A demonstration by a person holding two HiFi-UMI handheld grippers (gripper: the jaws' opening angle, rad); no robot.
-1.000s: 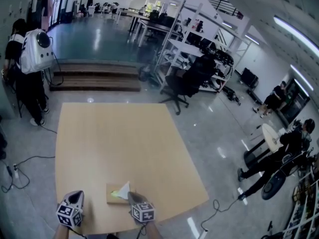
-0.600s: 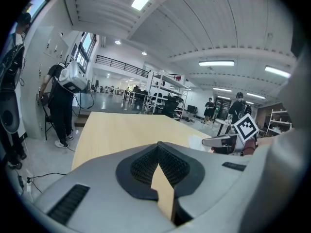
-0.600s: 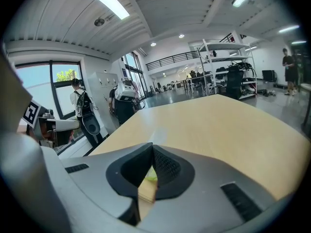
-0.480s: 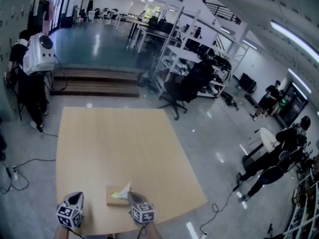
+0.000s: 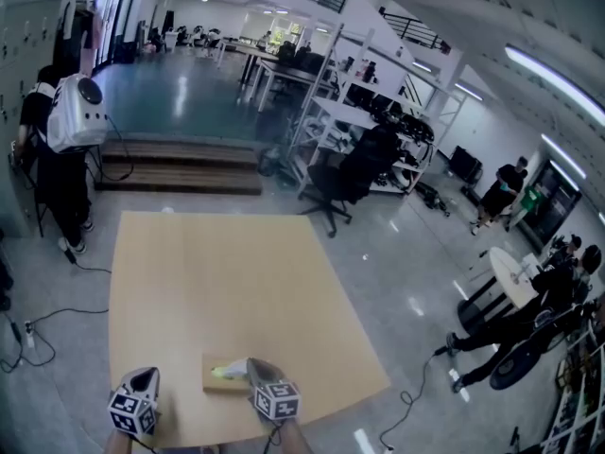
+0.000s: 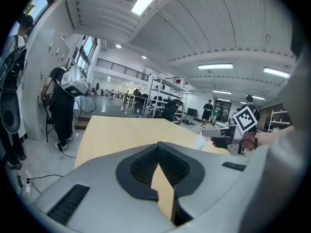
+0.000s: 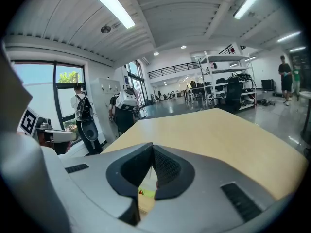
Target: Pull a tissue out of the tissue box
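Observation:
A tan tissue box (image 5: 216, 378) with a yellow-green top lies near the front edge of the wooden table (image 5: 217, 282). My right gripper (image 5: 257, 371) hangs just over the box's right end, shut on a white tissue (image 6: 200, 141), which trails down from its tips in the left gripper view. In the right gripper view the pads (image 7: 165, 168) meet, with a pale sliver of tissue between them and the box top (image 7: 146, 194) below. My left gripper (image 5: 144, 378) stands left of the box, apart from it, shut and holding nothing.
The table stretches bare beyond the box to its far edge. A person with a white backpack (image 5: 68, 112) stands at the far left. Shelving racks and an office chair (image 5: 354, 164) stand behind, and several people are at the right.
My right gripper has risen a little above the box with the tissue in it, and the tissue's white peak is now hidden behind it in the head view. The left gripper has stayed put.

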